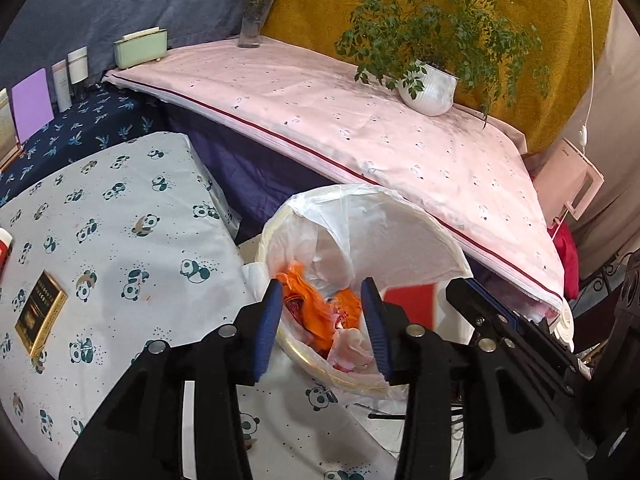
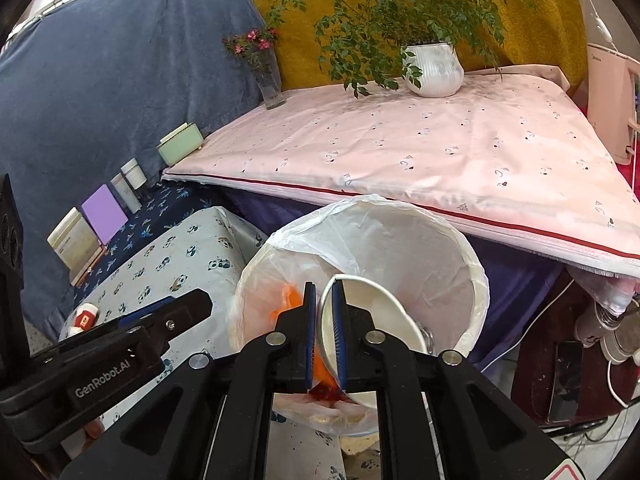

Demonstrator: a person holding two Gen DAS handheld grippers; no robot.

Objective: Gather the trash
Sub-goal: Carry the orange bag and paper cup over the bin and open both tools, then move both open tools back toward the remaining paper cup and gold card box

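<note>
A bin lined with a white bag [image 1: 440, 240] [image 2: 476, 280] stands between two cloth-covered tables. Inside it lie orange plastic [image 1: 316, 312] and crumpled white paper. My left gripper [image 1: 322, 286] hangs open just above the bin's near rim, with nothing between its blue pads. It also shows at the left of the right wrist view [image 2: 200, 300]. My right gripper [image 2: 323, 286] is over the bin's mouth, shut on the rim of a white paper cup [image 2: 372, 312]. In the left wrist view the cup's red side [image 1: 412, 304] shows, blurred, beside the right gripper's finger [image 1: 460, 292].
A gold-and-black box [image 1: 40, 316] lies on the panda-print cloth [image 1: 120, 220] to the left. Behind the bin, a pink-covered table [image 1: 360, 120] carries a potted plant [image 1: 428, 88] and a flower vase [image 1: 252, 20]. Cables and a power strip [image 2: 616, 344] sit at the lower right.
</note>
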